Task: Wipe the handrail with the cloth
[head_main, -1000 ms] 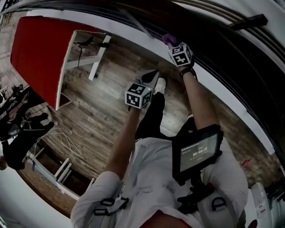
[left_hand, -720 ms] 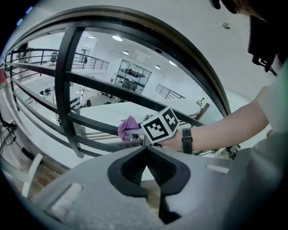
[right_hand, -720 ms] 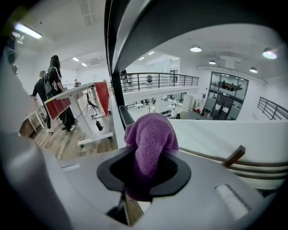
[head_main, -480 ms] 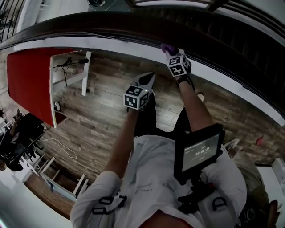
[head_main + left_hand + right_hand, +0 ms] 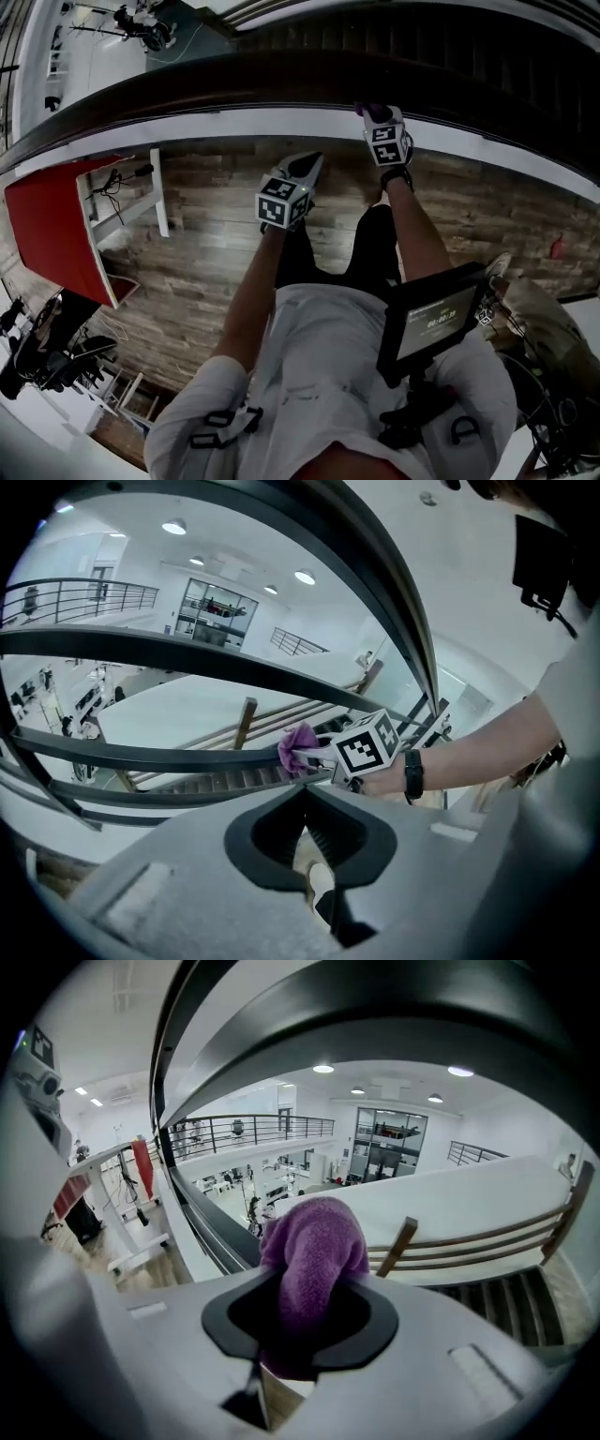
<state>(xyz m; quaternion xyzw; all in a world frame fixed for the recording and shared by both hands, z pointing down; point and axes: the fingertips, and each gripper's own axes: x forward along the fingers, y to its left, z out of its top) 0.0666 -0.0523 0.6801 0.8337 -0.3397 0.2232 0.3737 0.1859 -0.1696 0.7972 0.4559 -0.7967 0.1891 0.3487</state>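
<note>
While at handrail (image 5: 234,80), cloth (image 5: 314,1241) in jaws.

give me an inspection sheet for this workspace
surface: handrail, dark and curved; whether it is dirty cannot be told
job's things: purple cloth, bunched, at the handrail
clutter: small red thing on the wood floor
grippers: right gripper shut on the cloth at the rail; left gripper shut, empty, held short of the rail
cables: wires at the lower right edge
surroundings: red panel and white frame on the floor to the left; screen on the person's chest; stairs and an open hall beyond the rail
</note>
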